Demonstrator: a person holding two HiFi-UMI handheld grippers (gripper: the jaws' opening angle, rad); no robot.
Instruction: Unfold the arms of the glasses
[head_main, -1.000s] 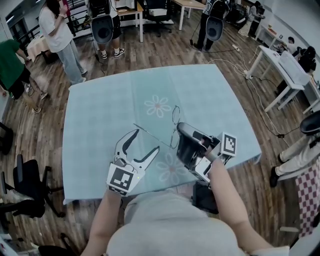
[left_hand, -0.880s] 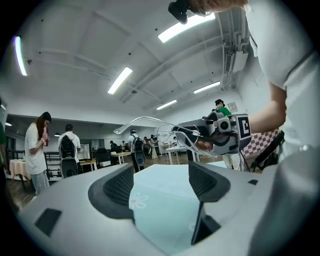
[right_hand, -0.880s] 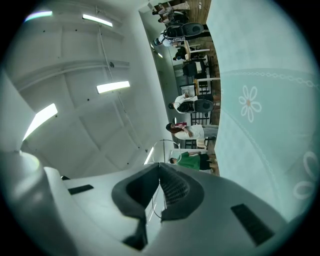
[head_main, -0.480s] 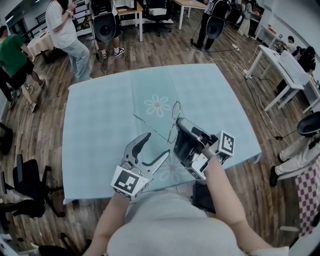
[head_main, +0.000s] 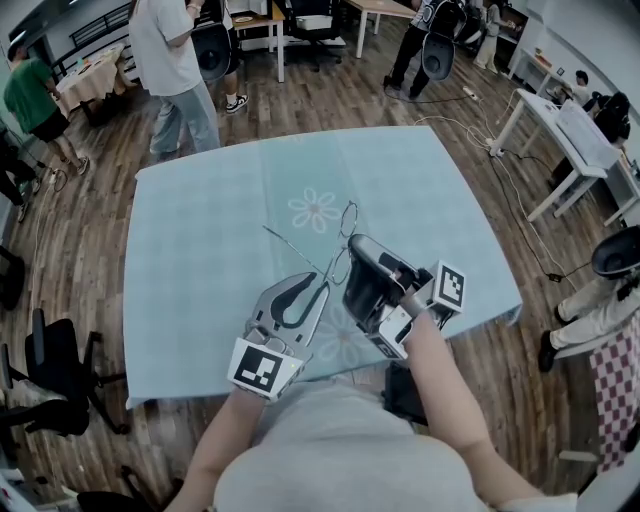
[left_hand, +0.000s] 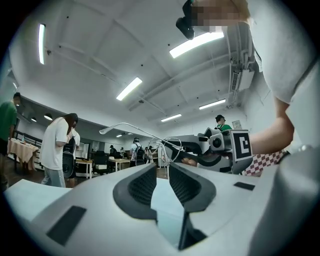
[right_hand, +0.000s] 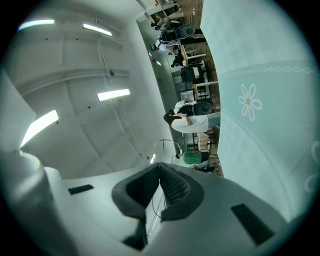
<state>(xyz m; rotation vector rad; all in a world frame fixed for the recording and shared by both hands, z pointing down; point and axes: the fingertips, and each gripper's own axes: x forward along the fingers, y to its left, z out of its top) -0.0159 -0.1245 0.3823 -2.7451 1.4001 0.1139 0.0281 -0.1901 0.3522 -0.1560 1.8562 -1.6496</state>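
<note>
Thin wire-rimmed glasses (head_main: 346, 222) hang above the light-blue tablecloth (head_main: 200, 230), with my right gripper (head_main: 353, 243) shut on the frame between the two lenses. One arm (head_main: 290, 247) sticks out unfolded toward the left. My left gripper (head_main: 315, 285) sits just below and left of the glasses, its jaws closing to a narrow gap. In the left gripper view the glasses (left_hand: 161, 145) lie just beyond the left gripper (left_hand: 162, 167), and I see only cloth between the pads. In the right gripper view the right gripper (right_hand: 160, 167) pinches the wire, with a lens (right_hand: 167, 150) past its tips.
The table's near edge (head_main: 300, 385) runs just in front of my body. A black office chair (head_main: 50, 370) stands at the left. White desks (head_main: 575, 140) stand at the right. A person in a white shirt (head_main: 170, 60) stands beyond the far edge, with others behind.
My left gripper has moved right toward the glasses and its jaws have narrowed from wide open. The right gripper and glasses have stayed put. People in the background have walked on.
</note>
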